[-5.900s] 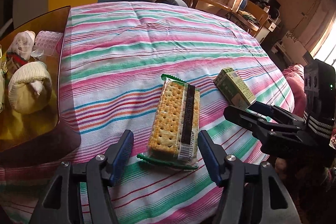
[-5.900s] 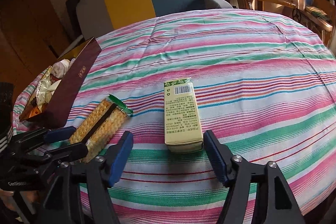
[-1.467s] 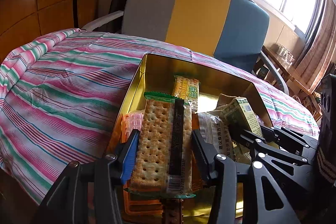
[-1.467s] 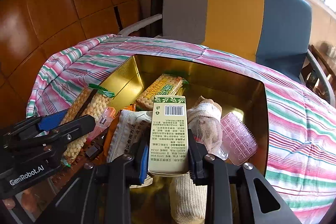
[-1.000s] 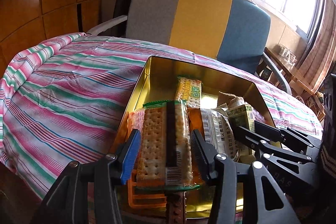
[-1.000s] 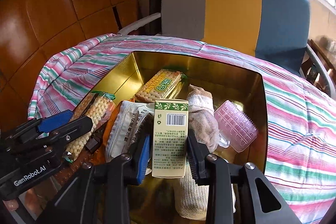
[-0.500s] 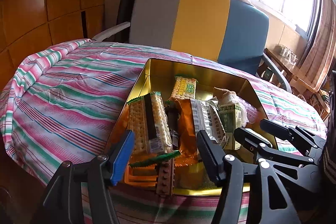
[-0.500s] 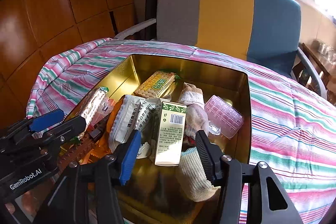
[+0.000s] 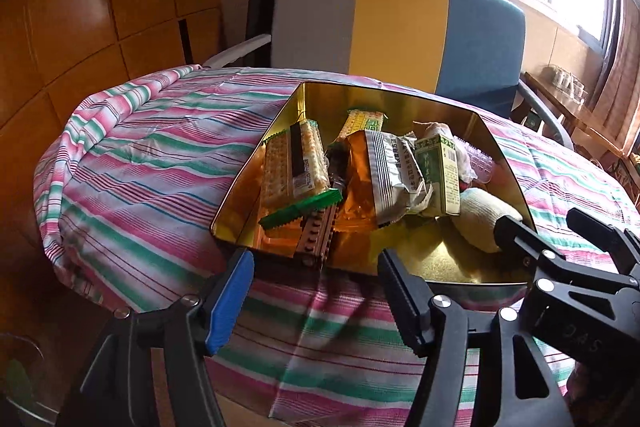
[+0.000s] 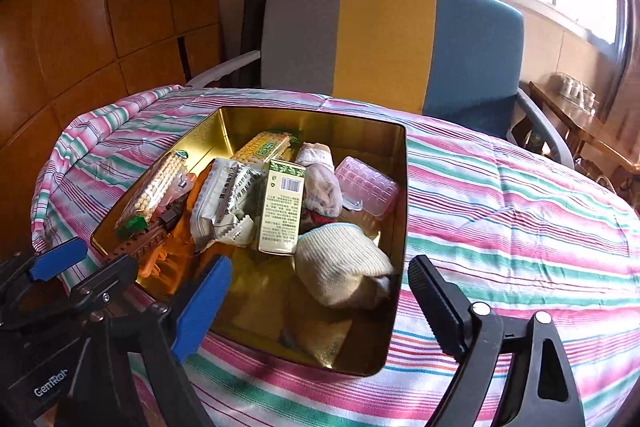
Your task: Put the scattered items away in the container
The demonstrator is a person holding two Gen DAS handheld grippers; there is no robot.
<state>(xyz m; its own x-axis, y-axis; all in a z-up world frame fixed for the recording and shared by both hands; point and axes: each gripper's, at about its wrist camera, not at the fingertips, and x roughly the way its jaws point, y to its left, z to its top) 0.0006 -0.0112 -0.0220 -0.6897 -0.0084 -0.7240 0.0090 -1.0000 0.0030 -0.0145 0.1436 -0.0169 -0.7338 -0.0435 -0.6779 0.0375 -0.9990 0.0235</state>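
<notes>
Here, left gripper (image 9: 316, 291) at the bottom centre of its own view: jaws spread wide, nothing between them, blue pad on the left finger. Right gripper (image 10: 320, 301) likewise at the bottom of its view, jaws wide apart and empty; it also shows at the lower right of the left view (image 9: 560, 227).

Just beyond both sits the gold tin (image 9: 496, 151), mid-frame, on a striped tablecloth (image 9: 140, 163). Inside it, left side: cracker pack (image 9: 290, 165) with a green sealed end, leaning on other contents. Centre: silver-and-orange snack bag (image 9: 384, 175). Right of that: green carton (image 10: 282, 207), lying tilted against the bag. A second cracker pack (image 10: 266, 147) lies toward the far wall. Cream knit sock (image 10: 340, 269) at the near right; pink plastic tray (image 10: 366, 185) at the far right. A brown brick-like piece (image 9: 318, 231) pokes over the near rim, possibly a toy block; blur prevents certainty.

Upper frame: armchair (image 10: 384, 39) in grey, yellow and blue.
</notes>
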